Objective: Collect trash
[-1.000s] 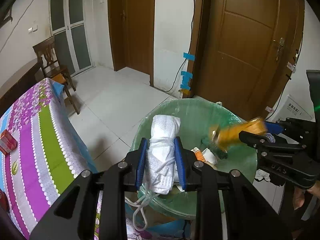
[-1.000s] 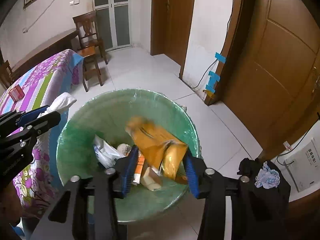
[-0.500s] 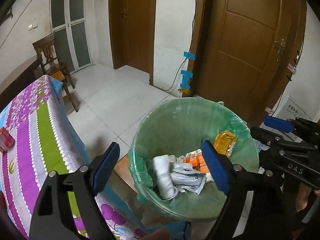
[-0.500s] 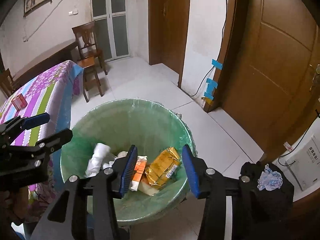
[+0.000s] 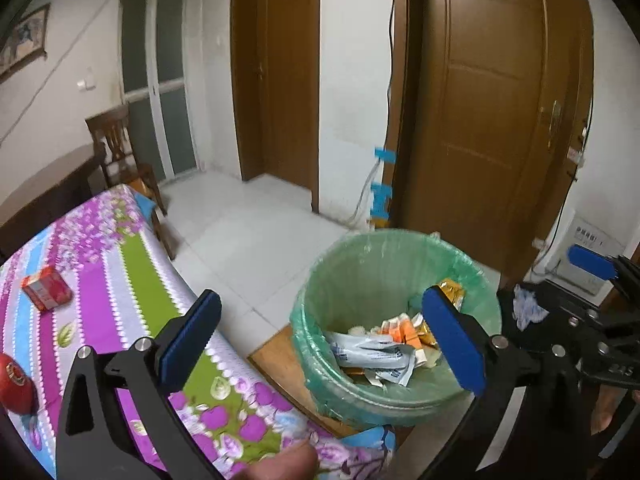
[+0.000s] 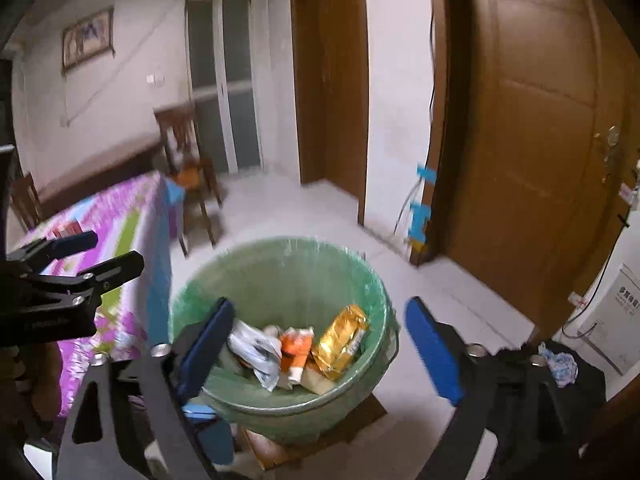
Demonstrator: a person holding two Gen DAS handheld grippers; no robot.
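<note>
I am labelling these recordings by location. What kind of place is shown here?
Most likely a room in a home. It has wooden interior doors, a table with a flowered cloth, a wooden chair, a framed picture on the wall, and a lined trash bin on a tiled floor.

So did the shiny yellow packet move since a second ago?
Yes. The yellow packet was between the right gripper's pads above the green bin; now it lies down inside the bin beside the orange wrapper, with the jaws opening, empty.

Two black angular grippers, left gripper (image 5: 324, 332) and right gripper (image 6: 320, 344), fitted with blue ribbed pads (image 5: 452, 340) and silver screws (image 5: 499, 341).
</note>
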